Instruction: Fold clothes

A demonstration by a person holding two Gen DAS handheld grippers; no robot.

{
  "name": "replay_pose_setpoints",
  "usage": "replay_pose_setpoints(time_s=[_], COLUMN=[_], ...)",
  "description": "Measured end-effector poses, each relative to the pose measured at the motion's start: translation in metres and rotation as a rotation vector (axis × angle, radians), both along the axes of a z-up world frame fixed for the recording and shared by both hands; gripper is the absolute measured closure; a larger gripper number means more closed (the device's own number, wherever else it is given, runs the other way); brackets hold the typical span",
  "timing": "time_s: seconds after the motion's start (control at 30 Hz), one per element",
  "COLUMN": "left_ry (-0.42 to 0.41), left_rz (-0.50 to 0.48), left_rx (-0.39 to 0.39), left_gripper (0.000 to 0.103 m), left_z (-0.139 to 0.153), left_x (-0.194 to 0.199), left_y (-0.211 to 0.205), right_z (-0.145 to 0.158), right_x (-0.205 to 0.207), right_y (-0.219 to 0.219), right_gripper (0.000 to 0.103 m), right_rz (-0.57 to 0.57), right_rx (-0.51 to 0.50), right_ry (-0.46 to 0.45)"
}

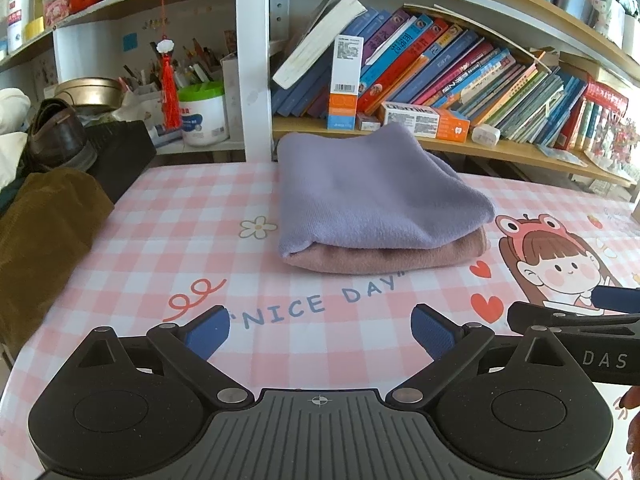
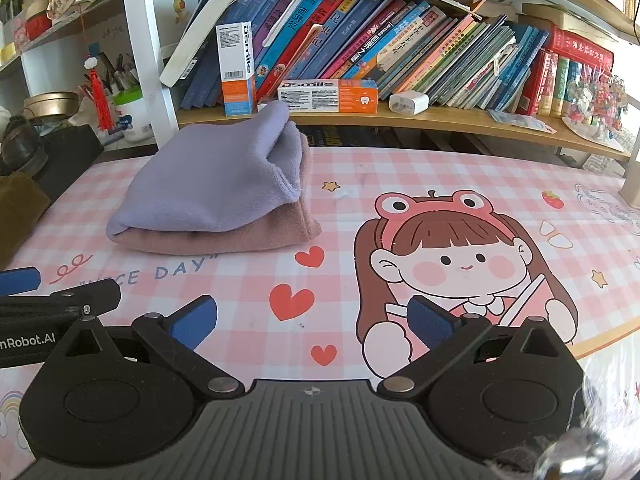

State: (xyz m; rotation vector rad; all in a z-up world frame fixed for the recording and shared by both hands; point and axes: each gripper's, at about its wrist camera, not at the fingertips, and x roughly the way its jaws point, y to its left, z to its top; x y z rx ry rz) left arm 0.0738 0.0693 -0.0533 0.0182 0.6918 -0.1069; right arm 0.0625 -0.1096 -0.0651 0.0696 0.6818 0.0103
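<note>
A folded lilac garment (image 1: 372, 196) lies on top of a folded dusty-pink garment (image 1: 384, 258) on the pink checked tablecloth (image 1: 192, 200). The same stack shows at the left of the right wrist view, lilac garment (image 2: 208, 184) over pink garment (image 2: 224, 238). My left gripper (image 1: 320, 334) stands open above the "NICE DAY" print, well short of the stack, holding nothing. My right gripper (image 2: 312, 322) is open too, over the cartoon girl print, to the right of the stack. Each gripper's side shows in the other's view, at the right edge (image 1: 576, 320) and the left edge (image 2: 48, 304).
An olive-brown corduroy garment (image 1: 40, 232) lies at the table's left edge beside a black box (image 1: 120, 156) with a brown shoe (image 1: 56, 136). A shelf of books (image 2: 400, 40) and small boxes (image 2: 328, 96) runs along the far edge.
</note>
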Motion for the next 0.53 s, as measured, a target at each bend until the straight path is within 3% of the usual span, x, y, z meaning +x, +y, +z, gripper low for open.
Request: replay_pose_setpoints(time_s=[0.53], left_ry=[0.018], left_rz=[-0.001], left_rx=[-0.024], left_gripper=[0.002], left_z=[-0.0044], left_x=[0.0042], left_y=[0.0035], right_z=[-0.0035], right_x=[0.003], right_y=[0.0004], right_gripper=[0.001], right_rz=[-0.004], right_rx=[0.001], right_ry=[0.016])
